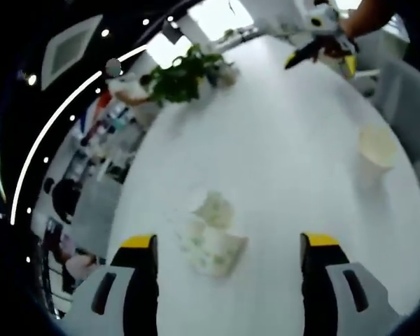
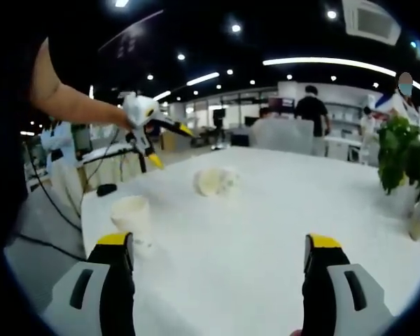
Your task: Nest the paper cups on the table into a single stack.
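paper cups [image 1: 213,238] lying clustered, one upright cup [image 2: 130,212] apart | light, crushable, grip rim gently | both grippers' jaws spread, empty

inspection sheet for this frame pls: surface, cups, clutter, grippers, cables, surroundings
Surface: white table, bare between items.
Job's things: upright paper cup near the table edge; cluster of cups lying on their sides, not yet nested.
Clutter: potted plant at the table's far end.
Grippers: left gripper open, empty, over the cluster; right gripper open, empty.
Cables: dark cable off the table.
Surroundings: office, ceiling lights, people standing behind.
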`<state>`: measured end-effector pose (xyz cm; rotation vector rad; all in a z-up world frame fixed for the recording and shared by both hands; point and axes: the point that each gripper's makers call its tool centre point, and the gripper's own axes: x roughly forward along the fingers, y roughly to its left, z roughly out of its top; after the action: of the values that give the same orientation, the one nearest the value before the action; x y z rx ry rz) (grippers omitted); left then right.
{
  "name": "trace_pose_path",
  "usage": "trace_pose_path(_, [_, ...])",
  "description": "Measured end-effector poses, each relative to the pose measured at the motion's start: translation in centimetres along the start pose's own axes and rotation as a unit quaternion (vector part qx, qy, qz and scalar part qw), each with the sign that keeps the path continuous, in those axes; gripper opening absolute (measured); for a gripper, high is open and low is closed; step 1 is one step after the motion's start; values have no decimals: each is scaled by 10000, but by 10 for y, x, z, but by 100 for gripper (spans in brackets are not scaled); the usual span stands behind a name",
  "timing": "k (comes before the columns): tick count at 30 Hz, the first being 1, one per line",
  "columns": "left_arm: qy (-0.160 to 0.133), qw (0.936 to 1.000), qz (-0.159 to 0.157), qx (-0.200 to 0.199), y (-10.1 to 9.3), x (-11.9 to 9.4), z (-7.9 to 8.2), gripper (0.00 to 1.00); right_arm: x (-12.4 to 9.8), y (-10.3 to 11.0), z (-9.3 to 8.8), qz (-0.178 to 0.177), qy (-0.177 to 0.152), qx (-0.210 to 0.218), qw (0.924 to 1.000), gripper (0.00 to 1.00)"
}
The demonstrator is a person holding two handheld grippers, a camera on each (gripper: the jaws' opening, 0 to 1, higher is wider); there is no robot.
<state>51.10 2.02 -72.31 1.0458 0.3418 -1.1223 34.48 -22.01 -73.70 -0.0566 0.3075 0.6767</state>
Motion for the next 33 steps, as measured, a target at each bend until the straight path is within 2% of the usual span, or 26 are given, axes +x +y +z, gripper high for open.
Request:
trace_pose_path(6, [117,9997,-97,182,4,20,-11,74,-1,-4,-3,-43,12,55,10000,100])
trace_pose_path(15, [324,9984,-207,415,6,45,-32,73,4,-7,-15,-69,59,184,9998,100])
trace_pose_path(20, [429,9978,-192,474,9,62,-41,65,9,-5,-18,-30,77,258,9996,100])
trace_pose_path(23, [592,9967,-205,523,8,76,-53,63,11,-5,-17,-20,74,264,9996,100])
trace_pose_path(25, [546,9970,-191,523,8,81,-51,60,11,-5,-17,-27,54,297,9995,100])
trace_pose_path(30, [673,9957,-131,619,12,94,-58,56,10,-3,-22,-39,88,368,9993,100])
trace_pose_path(33, [667,9961,-170,557,12,98,-56,54,8,-3,-24,-62,106,401,9991,100])
